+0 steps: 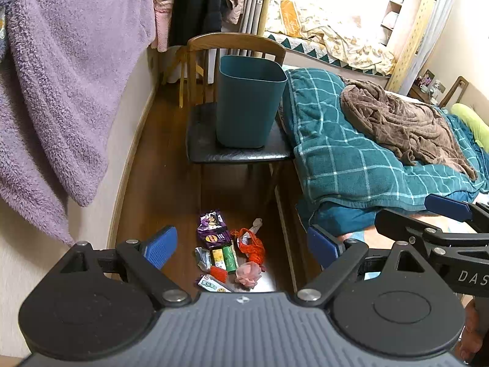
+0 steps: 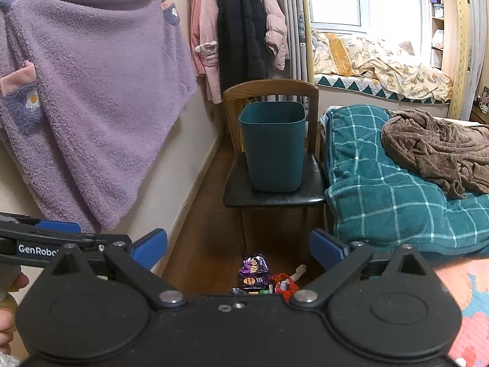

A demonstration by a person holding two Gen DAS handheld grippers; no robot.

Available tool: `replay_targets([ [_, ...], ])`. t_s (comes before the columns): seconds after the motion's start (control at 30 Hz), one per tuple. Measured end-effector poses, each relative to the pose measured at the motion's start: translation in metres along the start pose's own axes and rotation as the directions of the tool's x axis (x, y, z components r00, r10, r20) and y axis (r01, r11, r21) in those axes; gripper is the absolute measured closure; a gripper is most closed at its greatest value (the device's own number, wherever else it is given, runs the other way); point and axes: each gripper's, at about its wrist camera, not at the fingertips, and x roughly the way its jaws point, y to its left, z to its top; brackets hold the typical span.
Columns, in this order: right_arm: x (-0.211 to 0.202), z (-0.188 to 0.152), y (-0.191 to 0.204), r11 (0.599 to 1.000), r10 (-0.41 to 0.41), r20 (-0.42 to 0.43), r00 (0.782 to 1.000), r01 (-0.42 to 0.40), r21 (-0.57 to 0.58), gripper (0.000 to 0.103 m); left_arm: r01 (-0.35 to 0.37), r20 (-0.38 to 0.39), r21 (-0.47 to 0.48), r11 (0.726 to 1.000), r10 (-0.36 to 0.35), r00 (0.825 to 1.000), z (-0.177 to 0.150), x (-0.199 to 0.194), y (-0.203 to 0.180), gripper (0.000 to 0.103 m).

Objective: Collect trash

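While both tongs [image 1: 241, 249] [image 2: 238, 249] gape empty, litter [image 1: 227, 252] lies before the chair [image 1: 238, 150] — bin [image 1: 249, 104] atop.

We count one teal bin [image 1: 249, 101], one wooden chair [image 1: 235, 150], one purple snack bag [image 1: 212, 229], one red net [image 1: 252, 244], one pink puff [image 1: 249, 272], lower centre; two grippers.

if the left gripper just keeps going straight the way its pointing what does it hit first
Probably the floor litter: the open left gripper frames the trash pile, purple snack bag nearest the line. The teal bin on the chair sits higher and farther. Depth is unclear.
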Motion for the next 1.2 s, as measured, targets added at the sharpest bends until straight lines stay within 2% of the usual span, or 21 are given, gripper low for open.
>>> replay_targets([
  [1.2, -0.019, 0.006, -0.003, 1.000, -0.014, 0.046, 0.999, 0.015, -0.020, 0.004, 0.013, 0.061, 0.015, 1.000, -0.014, 0.998, 0.007, -0.008, -0.002, 0.010],
])
